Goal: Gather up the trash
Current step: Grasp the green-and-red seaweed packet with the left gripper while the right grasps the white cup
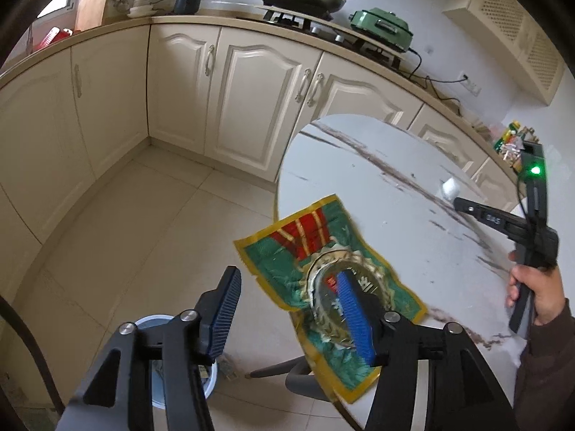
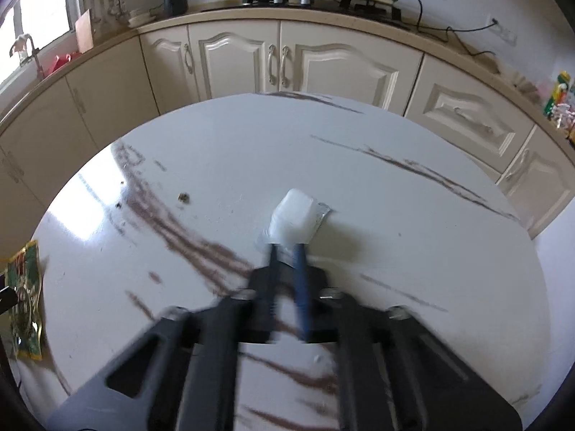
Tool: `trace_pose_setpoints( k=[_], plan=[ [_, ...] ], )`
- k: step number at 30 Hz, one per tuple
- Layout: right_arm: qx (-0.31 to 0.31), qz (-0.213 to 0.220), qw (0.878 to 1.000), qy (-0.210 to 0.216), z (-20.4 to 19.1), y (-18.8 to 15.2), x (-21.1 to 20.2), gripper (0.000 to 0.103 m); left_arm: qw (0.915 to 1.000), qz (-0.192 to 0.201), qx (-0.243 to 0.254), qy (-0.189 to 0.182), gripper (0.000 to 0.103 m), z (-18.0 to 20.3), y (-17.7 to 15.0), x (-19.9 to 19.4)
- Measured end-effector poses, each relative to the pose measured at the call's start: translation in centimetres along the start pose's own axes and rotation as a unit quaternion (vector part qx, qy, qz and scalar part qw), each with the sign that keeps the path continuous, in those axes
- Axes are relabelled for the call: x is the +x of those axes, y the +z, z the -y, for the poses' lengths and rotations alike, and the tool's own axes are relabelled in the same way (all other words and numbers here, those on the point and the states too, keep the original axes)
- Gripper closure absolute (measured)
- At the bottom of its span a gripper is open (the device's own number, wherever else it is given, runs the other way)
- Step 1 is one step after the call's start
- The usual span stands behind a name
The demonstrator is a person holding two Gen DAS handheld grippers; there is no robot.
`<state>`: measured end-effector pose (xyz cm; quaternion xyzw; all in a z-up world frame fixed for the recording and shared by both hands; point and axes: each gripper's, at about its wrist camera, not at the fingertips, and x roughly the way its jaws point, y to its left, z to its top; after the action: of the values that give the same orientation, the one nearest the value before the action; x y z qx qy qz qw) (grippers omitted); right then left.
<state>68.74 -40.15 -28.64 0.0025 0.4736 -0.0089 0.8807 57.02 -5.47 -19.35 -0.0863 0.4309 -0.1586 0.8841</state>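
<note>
At a round marble-patterned table (image 2: 251, 151) in a kitchen, the left gripper (image 1: 291, 298) hangs spread wide over a green-and-gold wrapper (image 1: 312, 258) overhanging the table's edge, above a pale blue bin (image 1: 158, 323), while the right gripper (image 2: 287, 251) pinches a white crumpled packet (image 2: 294, 215) mid-table.

Green-red-gold wrapper (image 1: 323, 287), white cup (image 2: 294, 217), brown-streaked white table (image 2: 251, 165).

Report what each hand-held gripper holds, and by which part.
Left hand-held gripper: open, holding nothing, beside the wrapper. Right hand-held gripper: pinches the white cup at its near edge.
</note>
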Motion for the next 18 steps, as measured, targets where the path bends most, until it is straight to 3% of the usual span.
trace_pose_setpoints(
  k=[8,10,11,12,13,14,15,18],
  plan=[
    [0.001,0.001,1.0,0.018,-0.4,-1.6,-1.1,0.102,0.9999,-0.006,-0.008,0.003,0.04,0.3,0.0,-0.1],
    [0.03,0.024,0.999,0.038,0.5,-1.2,-1.7,0.101,0.9999,-0.004,-0.011,0.005,0.035,0.1,0.4,0.0],
    [0.041,0.038,0.998,0.033,0.8,-1.0,-2.1,0.089,0.9999,-0.001,-0.013,0.007,0.032,0.2,0.5,-0.1],
    [0.054,0.046,0.997,0.016,1.1,-0.6,-2.3,0.056,0.9999,0.001,-0.012,0.01,0.032,0.3,0.5,-0.1],
    [0.063,0.053,0.997,0.007,1.1,-0.1,-2.5,0.04,0.9999,0.0,-0.008,0.012,0.032,0.2,0.6,0.0],
    [0.066,0.061,0.996,0.002,0.9,0.4,-2.5,0.033,0.9998,0.001,-0.007,0.017,0.031,0.2,0.6,0.1],
    [0.063,0.058,0.996,-0.001,0.5,0.9,-2.3,0.04,0.9997,0.003,-0.007,0.021,0.031,0.3,0.6,0.1],
    [0.066,0.044,0.997,-0.014,-0.5,2.1,-0.9,0.047,0.9996,-0.001,0.0,0.03,0.031,0.6,0.9,0.8]
  ],
)
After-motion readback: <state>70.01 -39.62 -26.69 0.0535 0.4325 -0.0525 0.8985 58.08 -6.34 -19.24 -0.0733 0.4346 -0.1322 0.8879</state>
